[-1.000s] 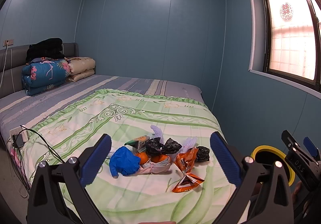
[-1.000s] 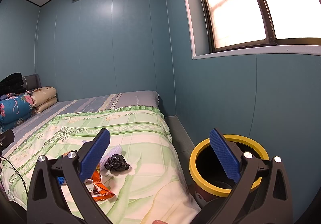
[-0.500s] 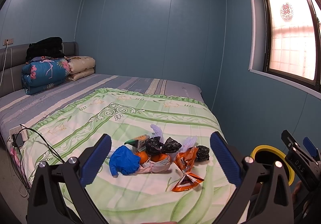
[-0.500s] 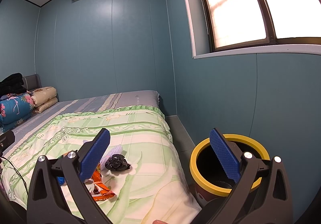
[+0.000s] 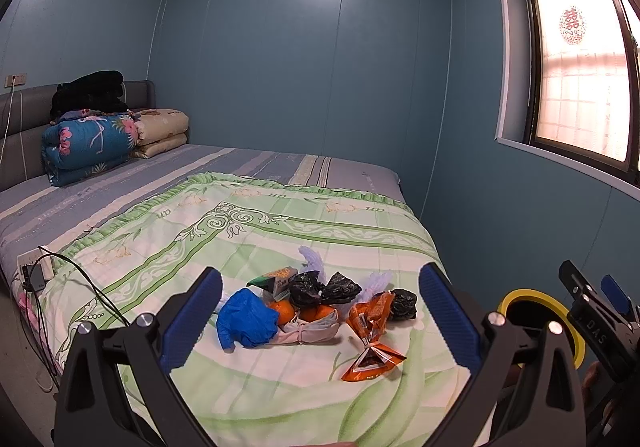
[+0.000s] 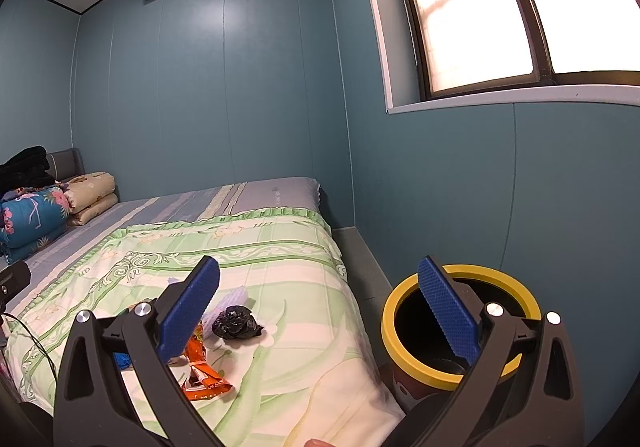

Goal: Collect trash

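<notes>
Both tongs gape wide and empty, left tongs (image 5: 320,305) above the crumpled orange foil wrapper (image 5: 374,361); right tongs (image 6: 318,305) read "DAS"

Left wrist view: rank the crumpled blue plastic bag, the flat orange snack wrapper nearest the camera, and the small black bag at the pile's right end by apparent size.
1. Crumpled blue plastic bag, largest.
2. Flat orange snack wrapper.
3. Small black bag, smallest, though it lies slightly farther back.
</notes>
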The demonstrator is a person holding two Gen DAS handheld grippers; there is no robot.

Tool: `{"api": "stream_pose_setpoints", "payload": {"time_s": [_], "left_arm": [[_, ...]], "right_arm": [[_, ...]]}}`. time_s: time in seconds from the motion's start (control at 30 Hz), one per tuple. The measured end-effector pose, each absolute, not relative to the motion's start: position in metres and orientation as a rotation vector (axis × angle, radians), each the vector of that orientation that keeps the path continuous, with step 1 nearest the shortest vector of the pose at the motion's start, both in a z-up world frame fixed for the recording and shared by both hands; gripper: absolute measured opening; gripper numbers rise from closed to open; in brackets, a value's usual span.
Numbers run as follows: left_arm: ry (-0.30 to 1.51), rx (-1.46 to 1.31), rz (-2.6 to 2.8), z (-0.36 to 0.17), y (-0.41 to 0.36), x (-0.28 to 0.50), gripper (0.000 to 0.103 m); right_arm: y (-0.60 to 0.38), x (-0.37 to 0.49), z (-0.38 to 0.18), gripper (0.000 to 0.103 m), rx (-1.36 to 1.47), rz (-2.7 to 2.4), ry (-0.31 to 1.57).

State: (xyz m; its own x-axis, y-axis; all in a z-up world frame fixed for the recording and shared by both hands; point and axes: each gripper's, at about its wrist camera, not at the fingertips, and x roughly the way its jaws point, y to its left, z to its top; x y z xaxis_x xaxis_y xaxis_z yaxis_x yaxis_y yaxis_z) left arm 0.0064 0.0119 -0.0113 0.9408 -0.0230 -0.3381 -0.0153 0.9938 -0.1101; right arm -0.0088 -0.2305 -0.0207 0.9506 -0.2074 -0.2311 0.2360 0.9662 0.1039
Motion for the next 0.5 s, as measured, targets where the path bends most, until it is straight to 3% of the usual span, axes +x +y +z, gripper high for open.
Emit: {"api": "stream_pose_setpoints", "payload": {"time_s": [0.5], "left_arm": [[0.403, -0.120, 0.007, -0.016, 0.036, 0.030, 0.095]], "right_arm": [[-0.224, 0.014, -0.032, 0.095, 0.155, -0.018, 0.291]]}}
